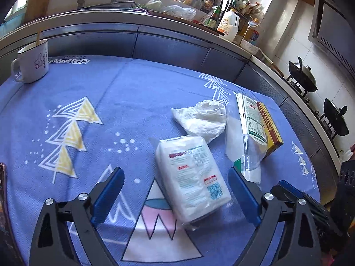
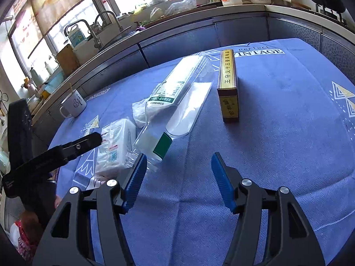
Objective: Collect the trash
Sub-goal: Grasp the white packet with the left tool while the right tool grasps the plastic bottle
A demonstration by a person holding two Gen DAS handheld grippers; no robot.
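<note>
the left gripper [image 1: 175, 190] hangs low over a blue patterned tablecloth [image 1: 137, 93], its blue-padded jaws spread wide with nothing between the pads pressed or pinched; a white pack of tissues [image 1: 190, 177] lies on the cloth in the gap between them, closer to the right-hand finger but not touched by either. just beyond the pack sits a crumpled white tissue [image 1: 203, 117], and beside that, to the right, a clear plastic bottle [image 1: 248, 130] lies on its side with a green-banded label, its far flank close against a narrow yellow and brown box [image 1: 269, 128]. the right gripper [image 2: 178, 170] is also wide open and holds nothing; its left finger tip sits just beside the bottle's neck end, though whether they touch cannot be told. in that view the box stands apart from the bottle on the cloth, and the other gripper's black finger reaches in over the tissue pack. a white mug [image 1: 33, 62] stands at the far left corner of the cloth, well apart from the litter.
</note>
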